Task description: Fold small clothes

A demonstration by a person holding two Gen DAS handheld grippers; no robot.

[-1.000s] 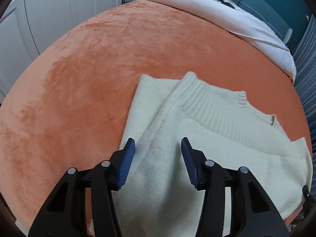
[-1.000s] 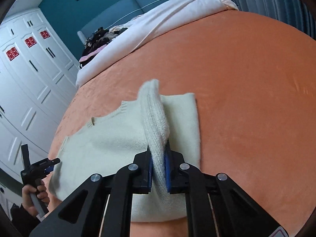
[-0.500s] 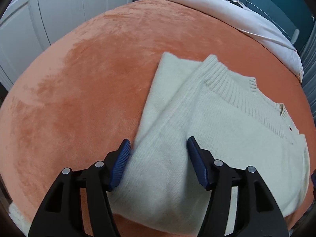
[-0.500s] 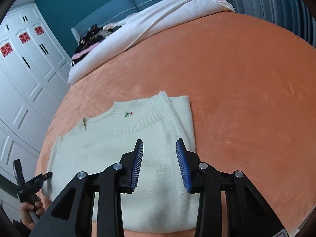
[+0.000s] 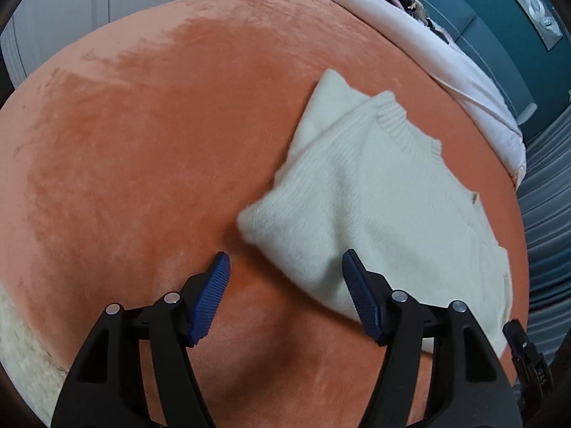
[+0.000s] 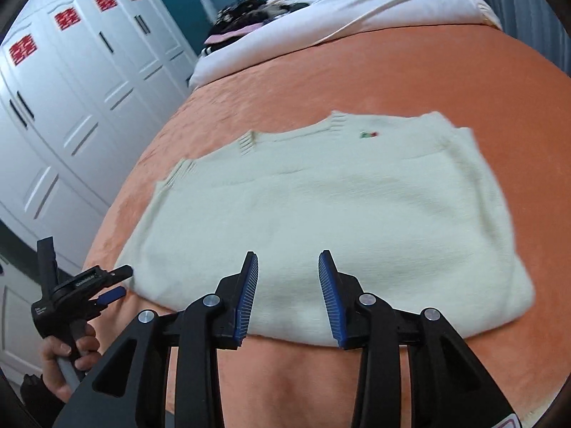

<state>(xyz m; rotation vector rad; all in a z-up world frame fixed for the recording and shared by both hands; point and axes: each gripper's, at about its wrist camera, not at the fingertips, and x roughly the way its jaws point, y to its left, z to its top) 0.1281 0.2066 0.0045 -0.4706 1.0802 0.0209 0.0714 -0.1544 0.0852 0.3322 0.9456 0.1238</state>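
The cream sweater lies flat and folded on the orange bedspread of the bed. The right gripper hovers over its near edge and the left gripper beside its corner, both with jaws apart and empty, having just been opening.

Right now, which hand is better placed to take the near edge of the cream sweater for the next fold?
Right, probably. The right tool hangs open directly over the near edge of the sweater, near its middle. The left tool is also open, but only at the sweater's corner, mostly over the orange blanket.
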